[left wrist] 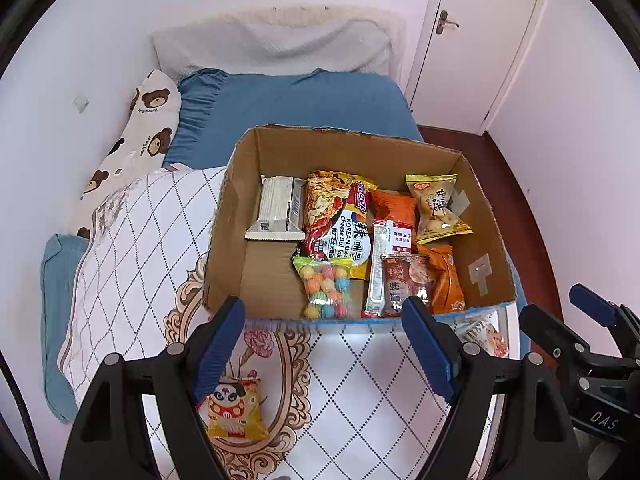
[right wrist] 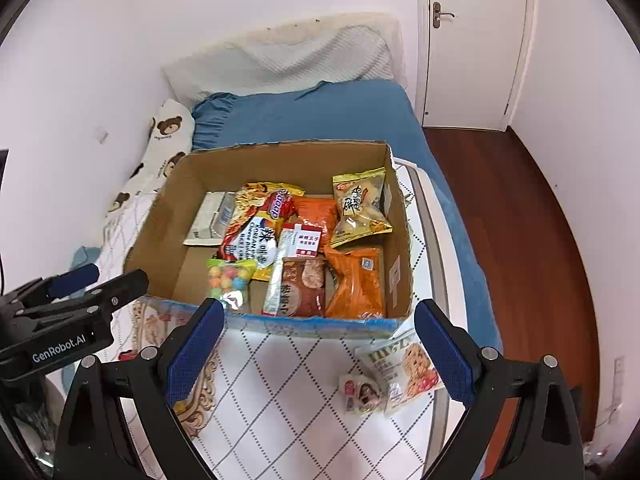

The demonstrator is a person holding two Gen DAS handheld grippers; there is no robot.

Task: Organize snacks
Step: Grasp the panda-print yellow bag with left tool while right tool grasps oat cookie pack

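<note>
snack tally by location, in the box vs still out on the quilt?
In the cardboard box: 8, counting noodle bag, candy bag, two orange packs.
On the quilt: 3: panda pack, oat bar pack, small pack.
Total: 11

The cardboard box (left wrist: 256,280) sits on the quilt (left wrist: 360,392), with the bed sheet (left wrist: 296,100) behind it; inside, the flat packet (left wrist: 278,208) lies at the left, the noodle bag (left wrist: 336,220) just right of it, the candy bag (left wrist: 327,286) in front of the noodles; the cracker pack (right wrist: 404,372) and small sachet (right wrist: 359,394) lie on the quilt before the box's right corner; the panda snack pack (left wrist: 234,410) lies before its left corner; the pillow (left wrist: 276,46) rests at the far end.
</note>
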